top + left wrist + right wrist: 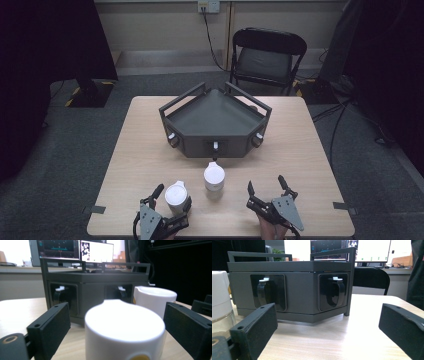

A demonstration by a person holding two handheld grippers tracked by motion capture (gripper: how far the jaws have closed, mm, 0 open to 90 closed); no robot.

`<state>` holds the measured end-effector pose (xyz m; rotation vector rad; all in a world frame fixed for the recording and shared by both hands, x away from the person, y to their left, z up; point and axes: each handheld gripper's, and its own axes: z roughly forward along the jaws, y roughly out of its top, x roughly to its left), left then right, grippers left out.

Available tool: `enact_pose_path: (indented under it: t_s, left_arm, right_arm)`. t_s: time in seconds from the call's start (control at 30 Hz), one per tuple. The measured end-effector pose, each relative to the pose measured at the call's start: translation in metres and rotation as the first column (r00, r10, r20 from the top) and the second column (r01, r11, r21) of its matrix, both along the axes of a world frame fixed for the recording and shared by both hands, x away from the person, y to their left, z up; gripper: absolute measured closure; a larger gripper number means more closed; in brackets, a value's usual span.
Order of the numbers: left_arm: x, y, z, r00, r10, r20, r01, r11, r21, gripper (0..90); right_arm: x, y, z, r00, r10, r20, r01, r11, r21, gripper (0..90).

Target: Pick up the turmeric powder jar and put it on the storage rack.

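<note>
On the left side of the wooden table, the left gripper has its jaws spread apart, one on each side of a white lidded cup. In the left gripper view the near cup sits right between the two black jaws, and there are gaps on both sides, so nothing is squeezing it yet. This cup stands close to the person's edge of the table.

If the jaws close too hard or off to one side, I think the cup could tip or slide away. If they pinch only the lid, the lid might pop off when it is lifted.

A second white cup stands just beside, a bit farther in, near the front of the dark grey tray box. In the right gripper view this second cup looks see-through at the bottom, so it may hold something that could spill. A bump from the first cup or from a jaw could knock it over.

The box has little knobs on its front. A lifted cup could hit its rail if it is carried too low.

On the right, the right gripper rests with its jaws wide apart, holding nothing. It is well apart from both cups.
</note>
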<state>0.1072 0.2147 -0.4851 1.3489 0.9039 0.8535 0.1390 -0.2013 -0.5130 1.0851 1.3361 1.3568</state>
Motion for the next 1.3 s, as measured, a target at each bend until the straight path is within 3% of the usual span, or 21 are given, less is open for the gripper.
enact_pose_path:
  t_s: [0.37,0.67,1.3]
  left_arm:
    - [-0.001,-0.004,-0.008,0.9996,0.024,-0.017,-0.024,0.9997,0.008,19.2]
    - [0.001,-0.002,-0.01,0.9999,-0.005,-0.016,0.005,1.0,0.007,29.1]
    - [-0.002,-0.006,-0.01,0.9999,0.014,-0.006,-0.014,0.9998,0.016,30.5]
  right_arm:
    - [0.0,0.0,0.0,1.0,0.0,0.0,0.0,1.0,0.001,0.8]
    - [0.0,0.0,0.0,1.0,-0.001,0.0,0.001,1.0,0.001,0.8]
    - [0.0,0.0,0.0,1.0,-0.002,0.001,0.002,1.0,0.003,0.8]
